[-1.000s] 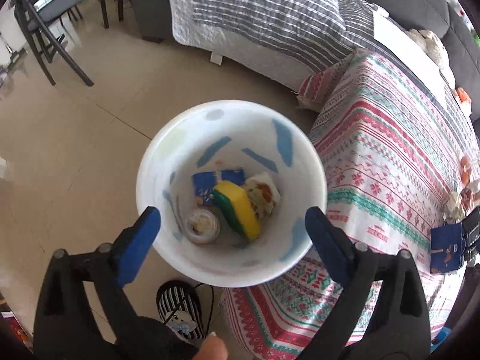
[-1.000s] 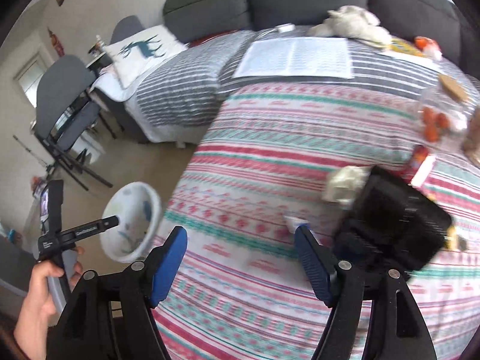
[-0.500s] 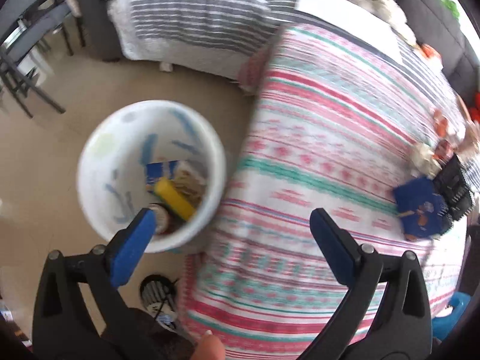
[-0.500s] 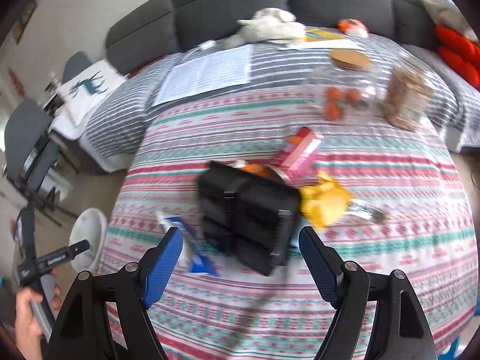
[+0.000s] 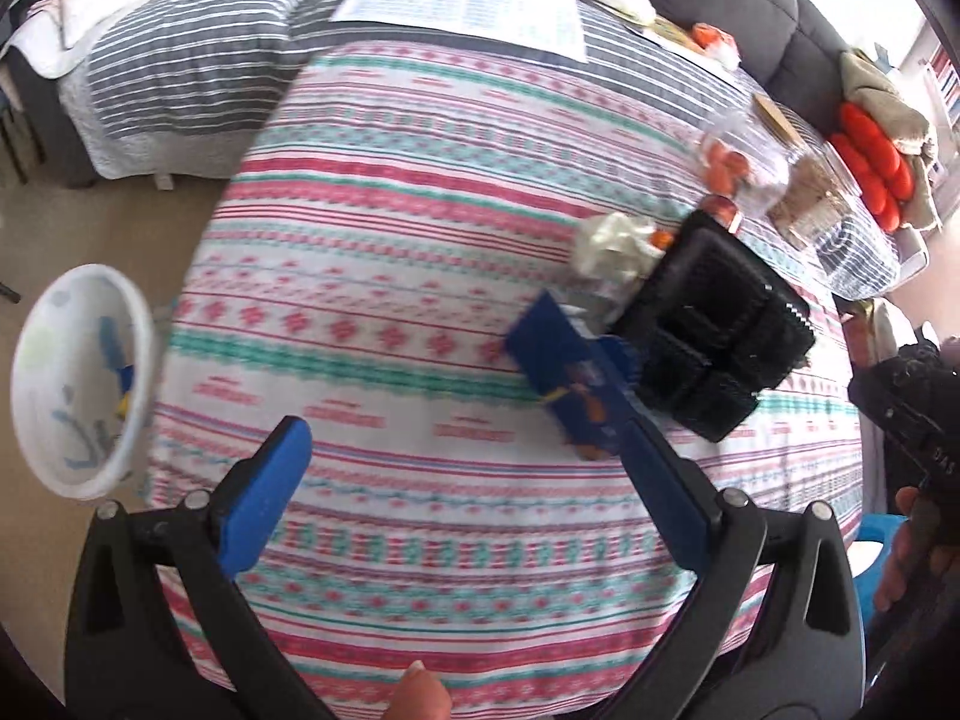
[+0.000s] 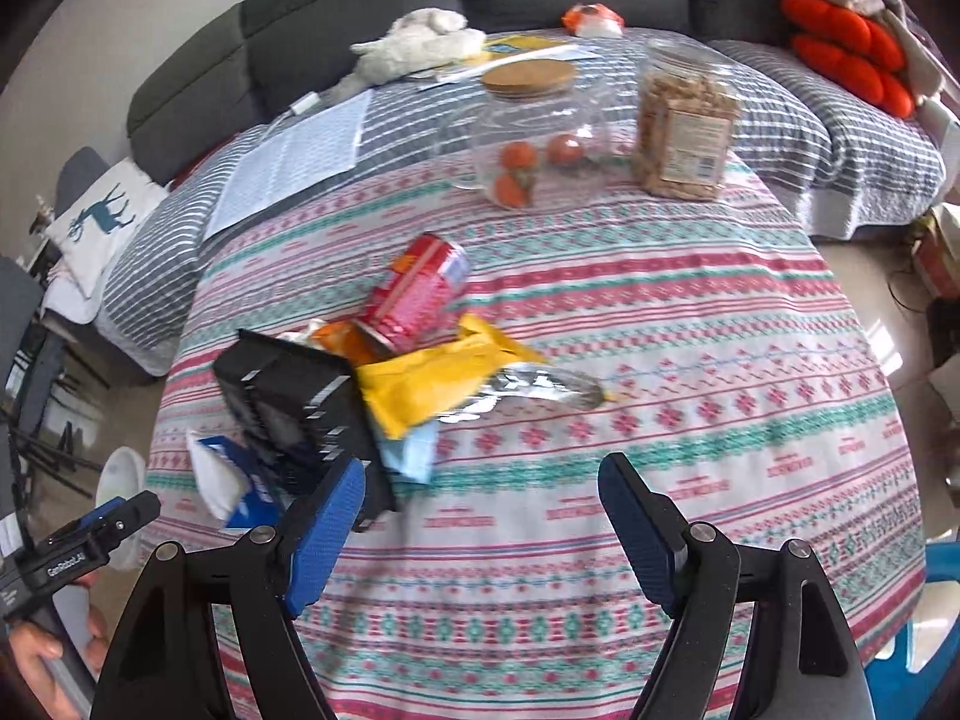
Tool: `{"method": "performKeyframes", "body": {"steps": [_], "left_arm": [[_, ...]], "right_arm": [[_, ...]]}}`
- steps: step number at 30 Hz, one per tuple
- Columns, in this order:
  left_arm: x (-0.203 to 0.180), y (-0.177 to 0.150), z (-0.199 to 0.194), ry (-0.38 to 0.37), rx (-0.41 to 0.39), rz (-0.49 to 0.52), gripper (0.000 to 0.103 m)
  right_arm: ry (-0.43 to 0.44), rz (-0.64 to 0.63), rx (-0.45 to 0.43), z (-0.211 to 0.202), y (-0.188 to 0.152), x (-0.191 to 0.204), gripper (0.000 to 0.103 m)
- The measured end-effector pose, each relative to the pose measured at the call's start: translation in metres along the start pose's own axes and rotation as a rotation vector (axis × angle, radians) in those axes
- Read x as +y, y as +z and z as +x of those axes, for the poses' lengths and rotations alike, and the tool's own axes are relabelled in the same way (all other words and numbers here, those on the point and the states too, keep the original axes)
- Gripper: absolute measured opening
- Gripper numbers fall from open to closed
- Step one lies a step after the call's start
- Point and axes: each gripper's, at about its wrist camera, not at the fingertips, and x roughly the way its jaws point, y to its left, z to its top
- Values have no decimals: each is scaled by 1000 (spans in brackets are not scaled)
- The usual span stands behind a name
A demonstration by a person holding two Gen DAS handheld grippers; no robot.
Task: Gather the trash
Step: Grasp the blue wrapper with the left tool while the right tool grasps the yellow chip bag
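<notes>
Both the left gripper (image 5: 459,468) and right gripper (image 6: 480,516) gape empty; the left one's body reads "GenRobot.AI"; the can (image 6: 417,294) label is unreadable.

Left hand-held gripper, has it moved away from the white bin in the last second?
Yes. The left hand-held gripper swung right over the patterned tablecloth; the white bin now sits at the far left edge.

Red can (image 6: 418,294), yellow wrapper (image 6: 429,381), black tray (image 6: 294,402) heaped on tablecloth

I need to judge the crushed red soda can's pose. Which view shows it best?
The right wrist view: the crushed red soda can lies unobstructed on its side. The left wrist view shows only a red sliver behind the black plastic tray.
</notes>
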Motion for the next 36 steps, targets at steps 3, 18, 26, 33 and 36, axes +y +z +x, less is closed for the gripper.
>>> {"method": "performKeyframes", "body": {"steps": [3, 18, 26, 33, 36], "left_arm": [[-13, 2, 7, -12, 5, -7, 102], [-33, 2, 59, -75, 118, -84, 64], [-24, -2, 47, -110, 109, -62, 17], [-11, -4, 22, -111, 59, -21, 11], [-4, -5, 15, -105, 43, -13, 11]], "right_arm": [[-6, 23, 8, 2, 0, -12, 82], [-5, 117, 26, 21, 16, -35, 82], [29, 236, 46, 39, 27, -44, 82], [54, 375, 70, 69, 34, -51, 82], [76, 445, 78, 83, 36, -56, 81]]}}
